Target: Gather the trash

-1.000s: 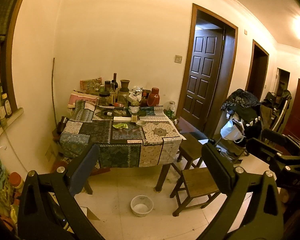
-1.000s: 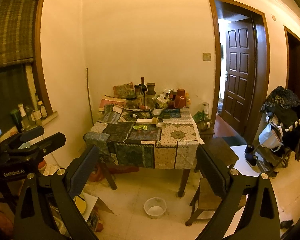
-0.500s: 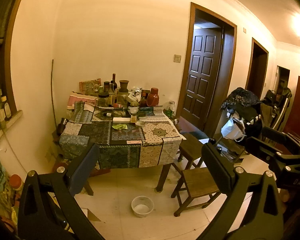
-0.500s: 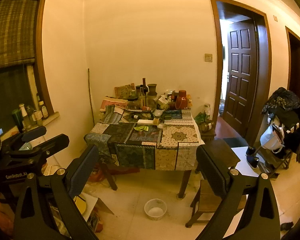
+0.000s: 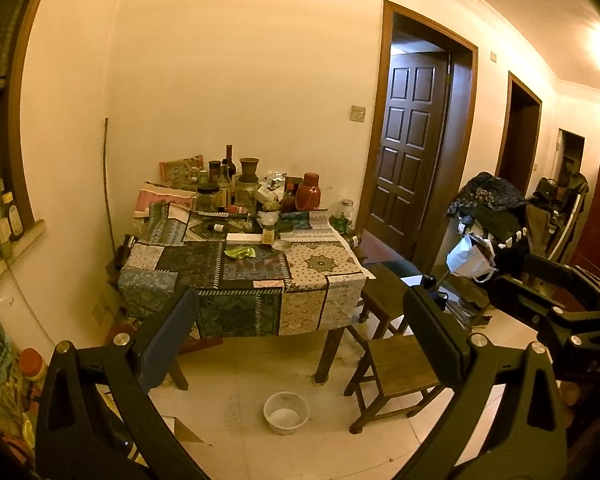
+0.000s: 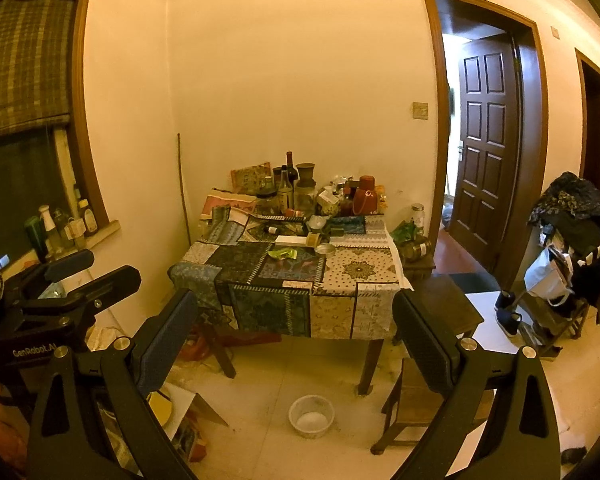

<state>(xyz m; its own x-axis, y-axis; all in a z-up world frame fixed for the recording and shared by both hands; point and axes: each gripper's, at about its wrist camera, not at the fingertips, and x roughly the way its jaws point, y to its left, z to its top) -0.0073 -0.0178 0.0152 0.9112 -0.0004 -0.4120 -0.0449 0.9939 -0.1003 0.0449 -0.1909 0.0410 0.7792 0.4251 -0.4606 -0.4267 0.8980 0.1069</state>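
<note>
Open tiled floor (image 5: pixel 260 368) between the viewpoint and the bench (image 5: pixel 324 280); only a white bowl (image 5: pixel 286 413) sits on it at 6 o'clock, just short of the bench leg; near half of the bench top is mostly bare cloth, with a green wrapper (image 5: pixel 240 253), a flat white box (image 5: pixel 244 239) and a small tin (image 5: pixel 281 245) lying low; far half at 12 o'clock packed with bottles and jars (image 5: pixel 228 184) against the wall; two wooden stools (image 5: pixel 400 364) block the 4 o'clock side; heaped clothes rack (image 5: pixel 488 216) at 3 o'clock; boxes and clutter (image 6: pixel 184 420) on the floor at 8 o'clock, window sill with bottles (image 6: pixel 64 224) at 9.
</note>
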